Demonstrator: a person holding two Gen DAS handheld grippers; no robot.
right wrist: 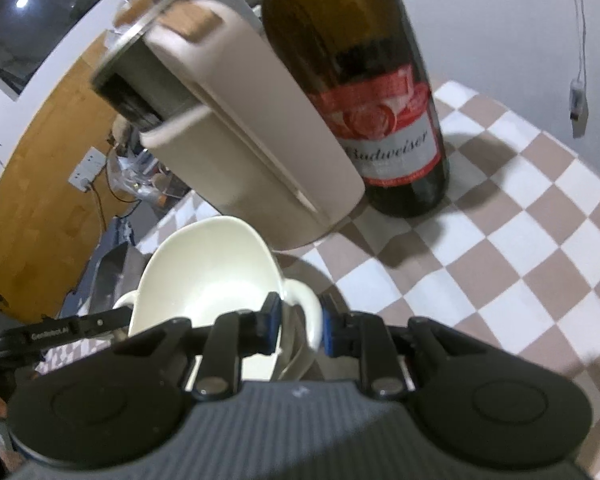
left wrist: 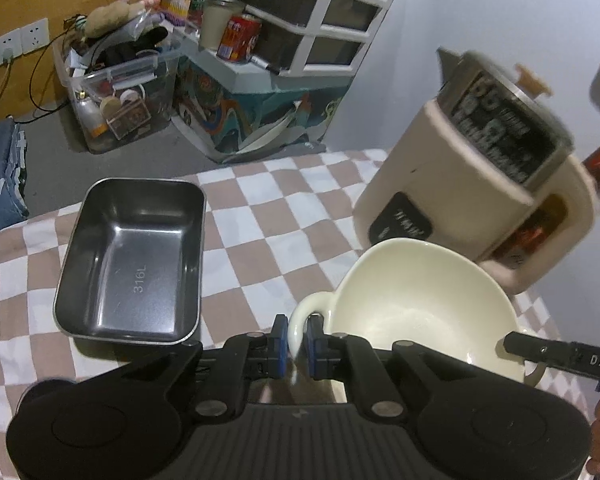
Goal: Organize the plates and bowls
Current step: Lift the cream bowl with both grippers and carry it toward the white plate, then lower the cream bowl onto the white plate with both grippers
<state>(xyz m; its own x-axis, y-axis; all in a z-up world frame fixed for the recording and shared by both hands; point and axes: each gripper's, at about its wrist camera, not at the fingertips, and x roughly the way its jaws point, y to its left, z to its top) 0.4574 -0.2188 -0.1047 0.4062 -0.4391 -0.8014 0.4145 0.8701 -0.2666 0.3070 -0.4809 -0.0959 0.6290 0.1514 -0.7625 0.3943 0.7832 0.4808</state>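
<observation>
1. Left wrist view: my left gripper [left wrist: 298, 340] pinches one handle of the cream bowl [left wrist: 420, 304], lower right of the frame, so it stays level. The steel tray [left wrist: 132, 260] waits at left.
2. Right wrist view: my right gripper [right wrist: 298, 326] stands narrow around the bowl's other handle [right wrist: 306, 308]; whether the pads press it, I cannot tell.

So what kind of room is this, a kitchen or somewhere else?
Probably a lived-in home room, not a proper kitchen: a checkered cloth covers the surface, with an electric kettle and a beer bottle on it, and a clear bin of clutter and a drawer unit behind.
</observation>
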